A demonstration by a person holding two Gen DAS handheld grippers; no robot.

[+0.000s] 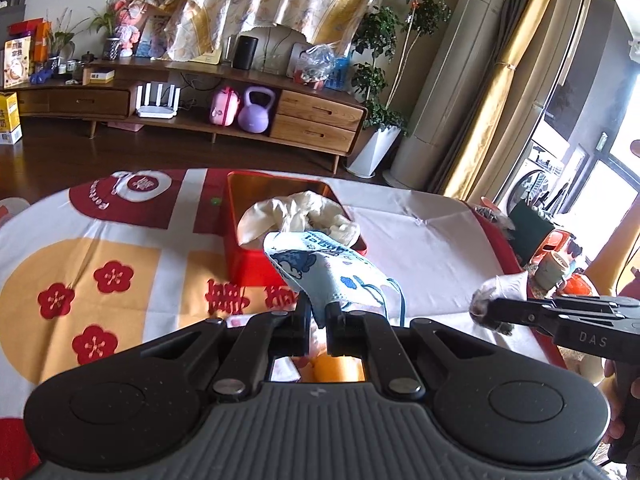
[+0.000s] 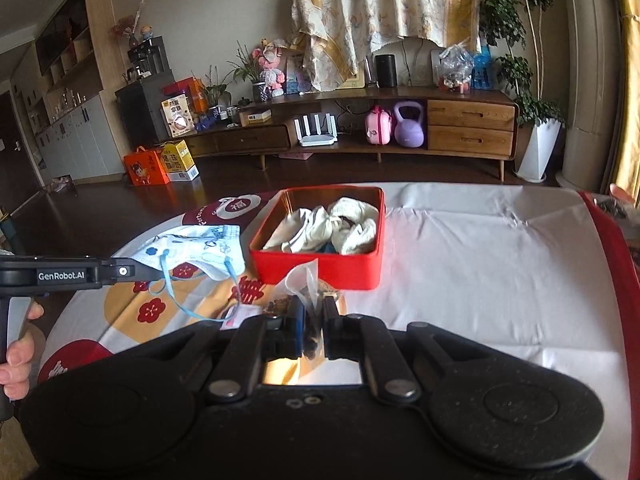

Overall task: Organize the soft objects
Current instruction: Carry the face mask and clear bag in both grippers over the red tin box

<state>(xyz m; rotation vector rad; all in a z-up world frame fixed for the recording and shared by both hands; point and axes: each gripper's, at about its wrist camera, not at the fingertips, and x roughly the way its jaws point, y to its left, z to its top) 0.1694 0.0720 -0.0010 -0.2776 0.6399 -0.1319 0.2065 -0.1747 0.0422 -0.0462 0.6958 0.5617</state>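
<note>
Red metal forms the walls of an open square tin (image 2: 316,268) that sits on a cloth-covered table (image 2: 480,264), straight ahead of both pairs of fingers and just beyond their tips. Cream-coloured soft cloths (image 2: 332,226) lie bunched inside the tin, filling most of it. The left gripper (image 1: 318,312) has its two black fingers pressed nearly together, pinching a corner of a pale blue face mask (image 1: 332,268) printed with darker blue cartoon shapes; the mask rises up and away from the fingertips, held off the table, and its blue ear loops (image 2: 180,296) dangle below it. In the left wrist view the mask overlaps the near edge of the tin. The right gripper (image 2: 312,316) also has its fingers closed tight, pinching a small clear plastic bag (image 2: 302,284) with something dark inside; the bag's crumpled top sticks up above the fingertips, in front of the tin's near wall. From the left wrist view, the right gripper reaches in from the right side, level with the left fingers and well apart from them. A hand (image 2: 18,354) grips the left gripper's handle at the left edge of the right wrist view. Beneath both grippers the tablecloth (image 1: 100,264) shows red plum-blossom prints on orange and white, turning plain white to the right of the tin.
</note>
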